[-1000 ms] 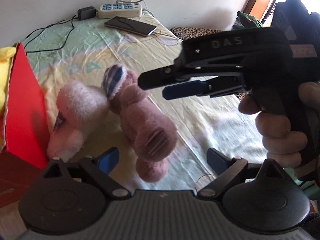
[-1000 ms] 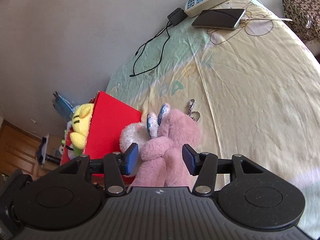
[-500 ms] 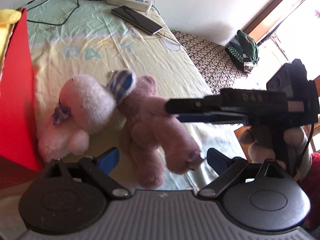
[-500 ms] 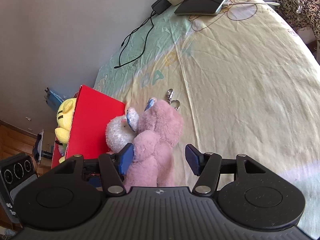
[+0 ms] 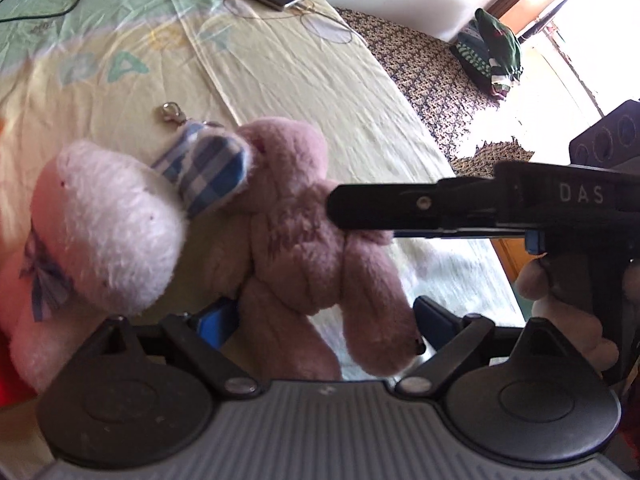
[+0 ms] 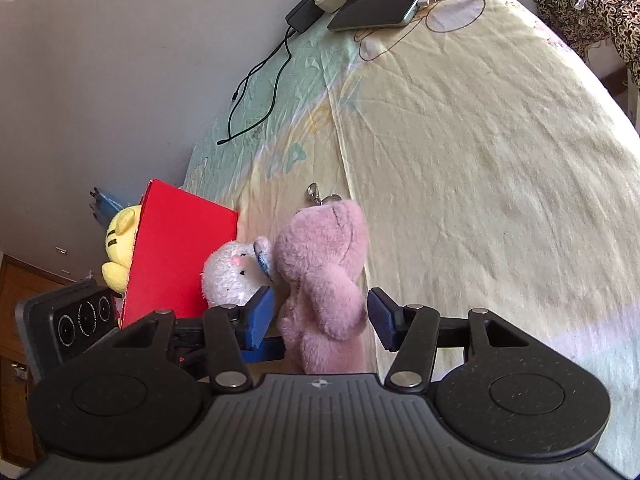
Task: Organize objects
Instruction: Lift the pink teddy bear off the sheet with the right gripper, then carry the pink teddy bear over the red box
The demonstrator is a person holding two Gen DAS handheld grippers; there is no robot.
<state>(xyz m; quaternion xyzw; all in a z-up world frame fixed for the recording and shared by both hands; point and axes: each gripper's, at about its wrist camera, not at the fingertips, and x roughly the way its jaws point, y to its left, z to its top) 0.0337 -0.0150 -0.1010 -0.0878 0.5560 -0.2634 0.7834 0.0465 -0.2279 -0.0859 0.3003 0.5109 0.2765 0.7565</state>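
- Sunlit bed [image 6: 480,160] with a pale yellow and green sheet carried everything; a phone [image 6: 378,10], a power strip and a black cable lay at its far end, well beyond both tools.
- Right hand-held gripper [image 6: 320,318] pointed down at the mauve plush bear [image 6: 324,268], whose body stood between its blue pads. The jaws were closing, yet a gap showed on either side of the plush, so I judged it not yet gripped.
- Left hand-held gripper [image 5: 320,320] stood wide, its jaws drawing in slightly, with the bear's legs [image 5: 344,312] lying between the fingers and nothing pinched.
- Just left of the right tool's near finger, the white plush [image 6: 232,272] leaned against the bear, one checked ear [image 5: 204,168] pressed between them; a metal clasp [image 5: 172,112] lay on the sheet just beyond the bear's head.
- Further left stood the red box [image 6: 176,256], touching the white plush, with a yellow plush [image 6: 118,244] showing behind its wall, seemingly already inside.
- By my reckoning the tidying was partly done: one toy boxed, two left on the bed, and the bear's pickup only beginning.
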